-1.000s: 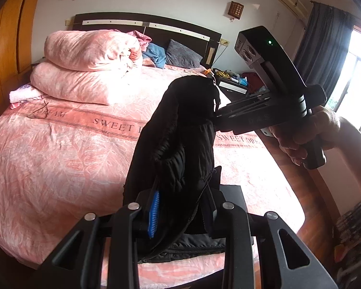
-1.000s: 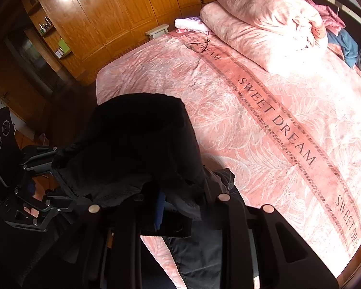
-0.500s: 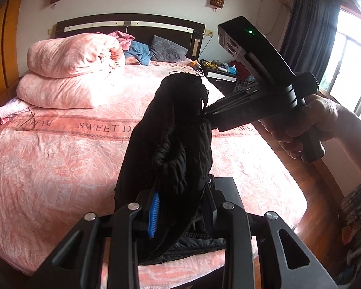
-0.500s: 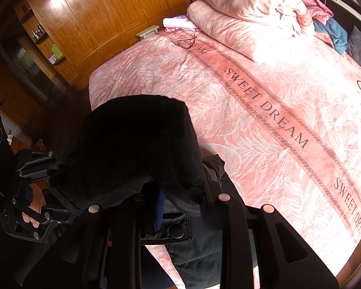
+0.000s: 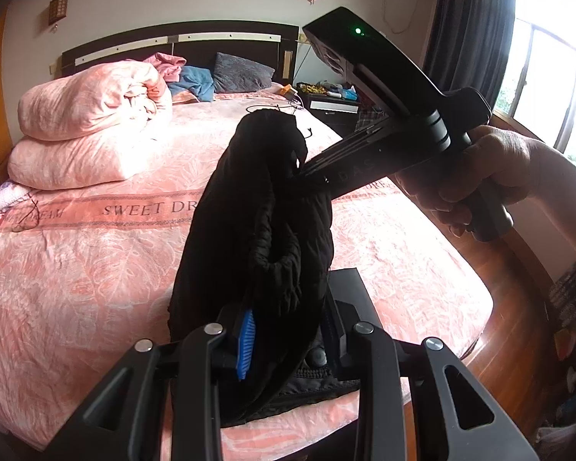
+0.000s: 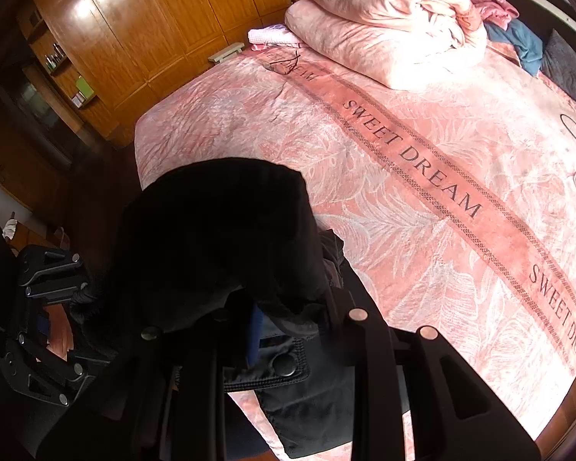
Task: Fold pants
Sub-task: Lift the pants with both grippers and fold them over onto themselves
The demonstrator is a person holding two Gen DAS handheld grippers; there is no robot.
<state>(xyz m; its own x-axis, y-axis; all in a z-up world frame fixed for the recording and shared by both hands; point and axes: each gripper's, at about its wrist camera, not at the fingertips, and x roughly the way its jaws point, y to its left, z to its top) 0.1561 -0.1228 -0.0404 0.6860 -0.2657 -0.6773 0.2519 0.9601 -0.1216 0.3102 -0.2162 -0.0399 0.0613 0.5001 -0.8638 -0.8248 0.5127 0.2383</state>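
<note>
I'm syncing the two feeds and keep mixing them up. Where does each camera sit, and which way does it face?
Left wrist view: sits behind the left claw, facing the headboard across the bed; the right claw and right hand show.
Right wrist view: sits behind the right claw, looking down across the bed toward the wardrobe; the left claw shows at the left edge.
Shared: black pants pinched by both claws, the folded duvet.
</note>
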